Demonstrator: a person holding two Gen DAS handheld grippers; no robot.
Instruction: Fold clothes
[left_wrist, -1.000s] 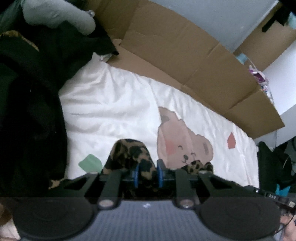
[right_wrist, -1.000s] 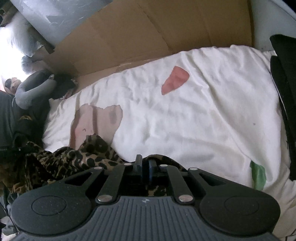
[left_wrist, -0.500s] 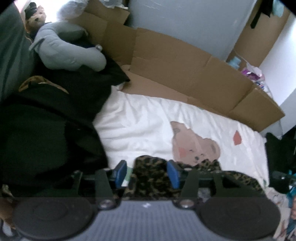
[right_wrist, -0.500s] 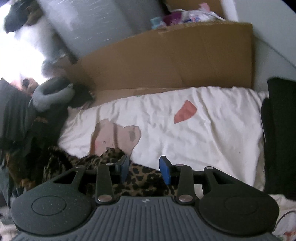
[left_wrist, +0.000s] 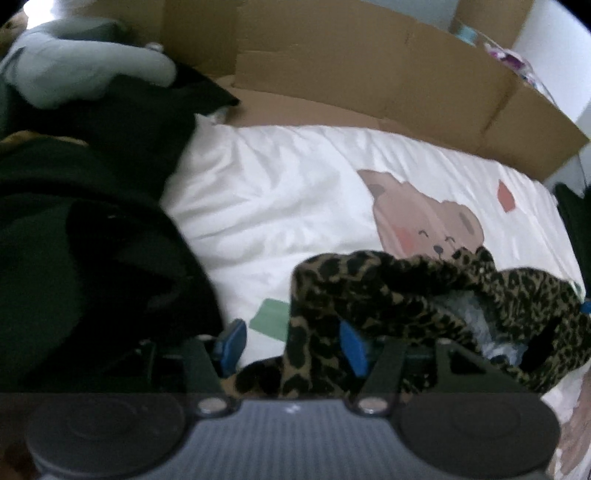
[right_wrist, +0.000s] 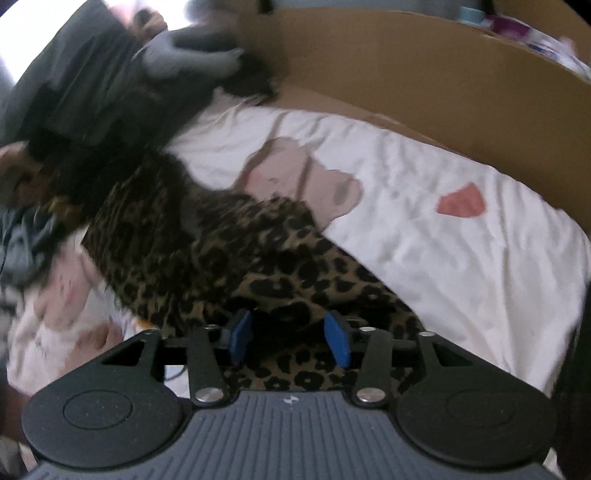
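A leopard-print garment (left_wrist: 406, 291) lies crumpled on a white bedsheet (left_wrist: 280, 192) printed with a bear. My left gripper (left_wrist: 290, 345) is open, its blue pads spread wide, with a fold of the garment rising between and over the right pad. In the right wrist view the same leopard-print garment (right_wrist: 236, 254) spreads across the sheet (right_wrist: 443, 240). My right gripper (right_wrist: 288, 339) stands open just above it, with cloth lying under the gap but not pinched.
Flattened cardboard (left_wrist: 369, 66) lines the far side of the bed. A pile of dark clothes (left_wrist: 85, 206) and a grey plush toy (left_wrist: 74, 70) sit at the left. More dark fabric (right_wrist: 576, 369) is at the right edge.
Both grippers were shut on the leopard garment a second ago; both have opened and let it go. The garment has dropped onto the sheet, and both views have swung.
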